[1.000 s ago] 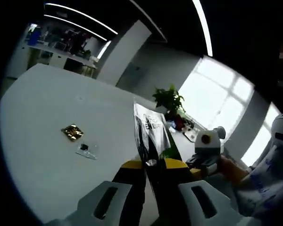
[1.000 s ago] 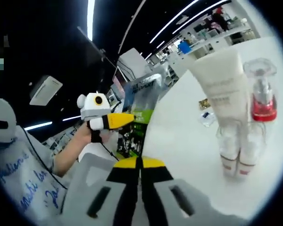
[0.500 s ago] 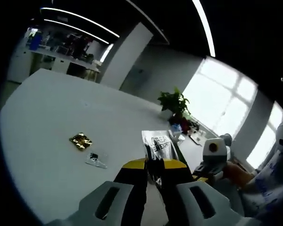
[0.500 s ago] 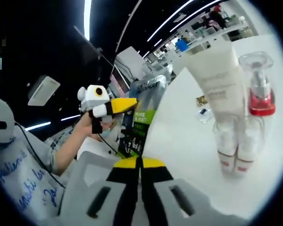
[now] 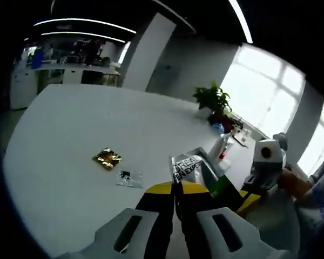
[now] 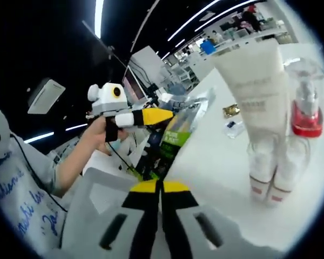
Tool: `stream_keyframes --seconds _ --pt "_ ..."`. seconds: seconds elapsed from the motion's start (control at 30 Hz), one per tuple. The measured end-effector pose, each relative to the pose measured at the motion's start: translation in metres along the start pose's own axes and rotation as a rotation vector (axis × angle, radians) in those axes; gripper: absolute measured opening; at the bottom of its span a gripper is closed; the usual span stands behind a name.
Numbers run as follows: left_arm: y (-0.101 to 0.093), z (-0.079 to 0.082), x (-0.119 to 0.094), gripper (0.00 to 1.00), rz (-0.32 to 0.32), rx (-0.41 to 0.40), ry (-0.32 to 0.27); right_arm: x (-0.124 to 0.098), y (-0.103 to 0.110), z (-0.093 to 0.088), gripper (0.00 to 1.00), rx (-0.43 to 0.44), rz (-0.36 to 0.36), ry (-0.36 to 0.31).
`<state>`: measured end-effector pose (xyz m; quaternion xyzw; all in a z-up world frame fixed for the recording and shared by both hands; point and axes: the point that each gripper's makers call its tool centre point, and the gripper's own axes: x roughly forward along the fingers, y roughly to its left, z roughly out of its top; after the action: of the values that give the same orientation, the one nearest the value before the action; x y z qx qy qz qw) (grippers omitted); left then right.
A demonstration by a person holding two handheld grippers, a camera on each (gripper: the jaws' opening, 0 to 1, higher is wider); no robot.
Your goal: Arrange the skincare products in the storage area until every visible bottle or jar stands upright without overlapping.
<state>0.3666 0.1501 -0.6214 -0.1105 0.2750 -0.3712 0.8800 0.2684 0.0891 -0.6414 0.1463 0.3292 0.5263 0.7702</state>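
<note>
open-plan office: strip lights (image 5: 81, 21), desks (image 5: 70, 69)

Pouch (image 5: 197, 171) bottom behind closed jaws

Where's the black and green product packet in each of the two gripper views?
Left gripper view: the packet sits low at centre, pinched between this view's own jaws.
Right gripper view: it hangs left of centre, held by the left gripper at the table edge.
Shared landmark: the gold sachet on the white table.
</note>
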Motion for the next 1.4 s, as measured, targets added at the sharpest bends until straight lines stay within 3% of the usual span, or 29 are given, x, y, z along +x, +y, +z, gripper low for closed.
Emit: stream_keyframes --seconds 0.27,0.53,0.73,1.0,1.27,1.4 --pt "0.011 -0.013 0.013 0.00 0.034 0.026 0.065 0.003 -0.005 -0.002 0.01 -0.021 -0.015 0.011" --pt "0.016 -0.032 0.024 0.00 0.077 0.100 0.177 0.006 -0.009 -0.002 0.01 -0.030 -0.014 0.020" --pt "0.017 -0.039 0.031 0.00 0.090 0.128 0.210 0.006 -0.009 0.004 0.01 -0.007 0.007 -0.008" --pt "0.021 -0.058 0.039 0.00 0.130 0.194 0.301 0.014 -0.023 -0.012 0.01 -0.066 -0.064 0.098" --pt "0.027 -0.066 0.041 0.00 0.137 0.215 0.332 0.019 -0.039 -0.036 0.01 -0.157 -0.141 0.229" --pt "0.028 -0.070 0.042 0.00 0.132 0.219 0.347 0.021 -0.043 -0.043 0.01 -0.178 -0.156 0.265"
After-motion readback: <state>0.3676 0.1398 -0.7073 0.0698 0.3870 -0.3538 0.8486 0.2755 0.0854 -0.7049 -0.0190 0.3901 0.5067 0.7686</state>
